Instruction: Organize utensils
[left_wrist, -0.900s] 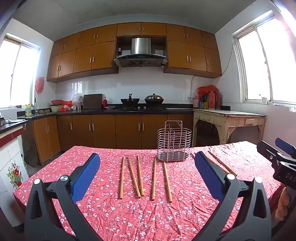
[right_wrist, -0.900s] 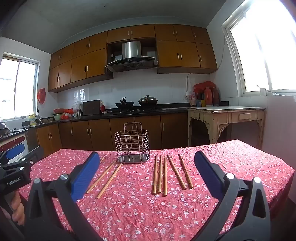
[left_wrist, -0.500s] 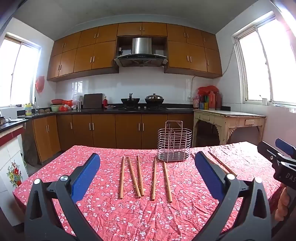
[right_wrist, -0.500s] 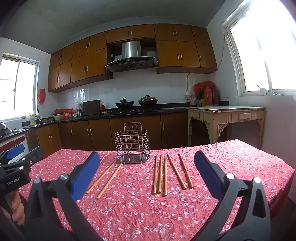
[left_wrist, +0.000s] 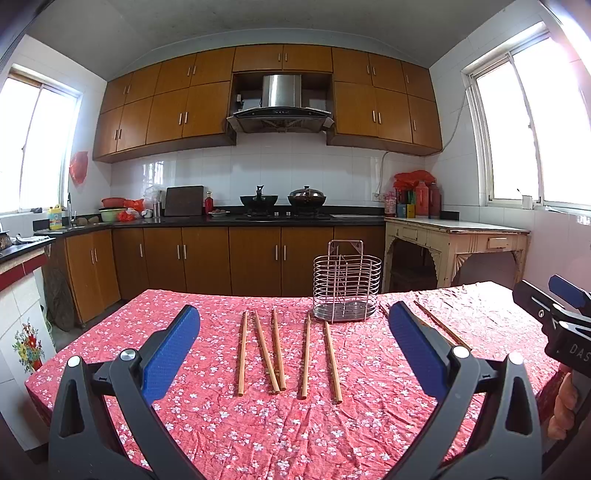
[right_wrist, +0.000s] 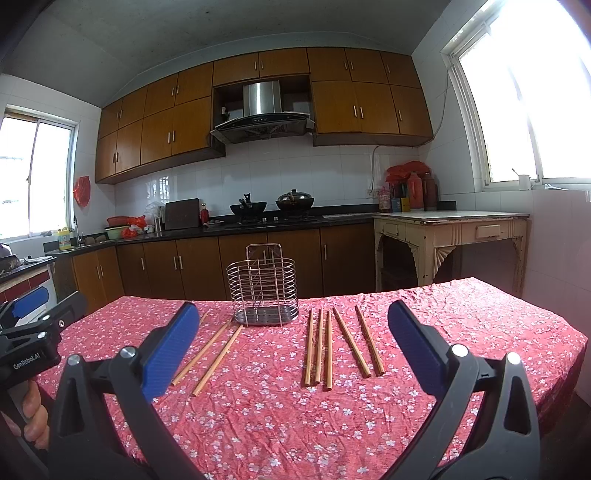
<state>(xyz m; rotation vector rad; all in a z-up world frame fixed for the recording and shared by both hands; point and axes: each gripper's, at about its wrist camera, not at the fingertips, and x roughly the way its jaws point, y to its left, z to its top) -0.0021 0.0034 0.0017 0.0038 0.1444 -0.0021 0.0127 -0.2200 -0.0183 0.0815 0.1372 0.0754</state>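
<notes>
Left tongs (left_wrist: 294, 343): spread wide, blue pads well apart, nothing between them, held above the near part of the tabletop (left_wrist: 258, 435). Right tongs (right_wrist: 293, 341): likewise spread wide and empty, above the near edge. Neither touches any utensil.

Tabletop covering: red cloth with a small white flower print, wrinkled.

Wire utensil holder (left_wrist: 347, 282): metal, upright, on the far middle of the tabletop, with a solid base tray. No utensil can be made out inside it.

Chopsticks, group one (left_wrist: 284, 350): five wooden sticks lying flat on the cloth, just left of and in front of the holder in the left wrist view, running roughly away from the camera. Two of them converge and appear to touch at their near ends; the others lie apart.

Chopsticks, group two (right_wrist: 212, 350): two sticks lying flat on the other side of the holder, angled, side by side. In the right wrist view a further short stick end shows behind the left pad; it is mostly hidden.

Each tool appears at the edge of the other's view, with fingers (right_wrist: 35, 410) of the person's hand wrapped round its handle.
</notes>
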